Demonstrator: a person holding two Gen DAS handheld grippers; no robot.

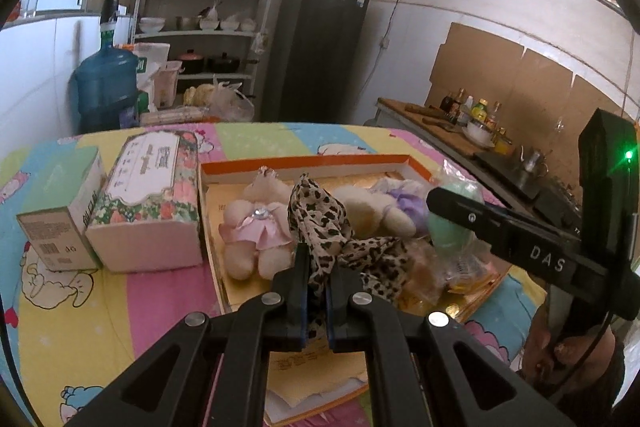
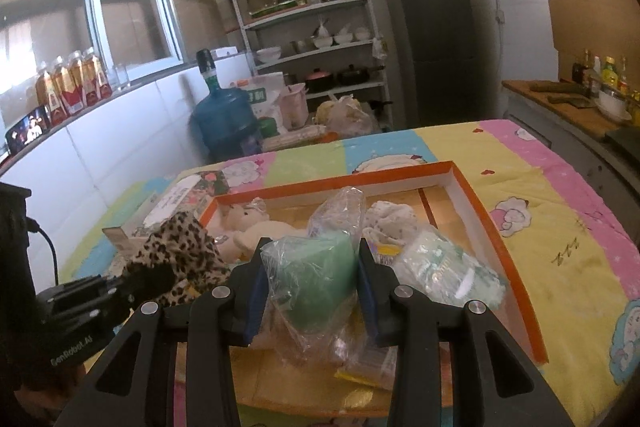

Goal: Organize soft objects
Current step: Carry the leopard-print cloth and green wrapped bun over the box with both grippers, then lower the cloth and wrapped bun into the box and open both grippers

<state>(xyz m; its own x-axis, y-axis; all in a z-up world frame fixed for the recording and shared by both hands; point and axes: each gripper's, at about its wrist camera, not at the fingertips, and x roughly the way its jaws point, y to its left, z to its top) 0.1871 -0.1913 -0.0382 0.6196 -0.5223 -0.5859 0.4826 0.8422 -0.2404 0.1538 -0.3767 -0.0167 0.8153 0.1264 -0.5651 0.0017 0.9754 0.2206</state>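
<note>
Your left tool (image 1: 316, 291) clamped leopard scarf (image 1: 324, 223); right tool (image 2: 310, 287) gripped bagged green sponge (image 2: 320, 275) over orange-rimmed tray (image 2: 476, 203).

Counter (image 1: 132, 303) covered by a pastel cartoon-print cloth (image 2: 560, 227). Directly on it: 1 shallow orange-rimmed tray (image 1: 304, 163) at centre; 1 floral box (image 1: 148, 203) touching the tray's 9 o'clock side; 1 green-and-white carton (image 1: 60, 215) beyond, also toward 9 o'clock.

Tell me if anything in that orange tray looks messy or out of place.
The tray is a jumble: the plush bear in pink lies tipped over, and crinkled plastic packets are heaped at one end. Nothing looks spilled or damaged.
</note>
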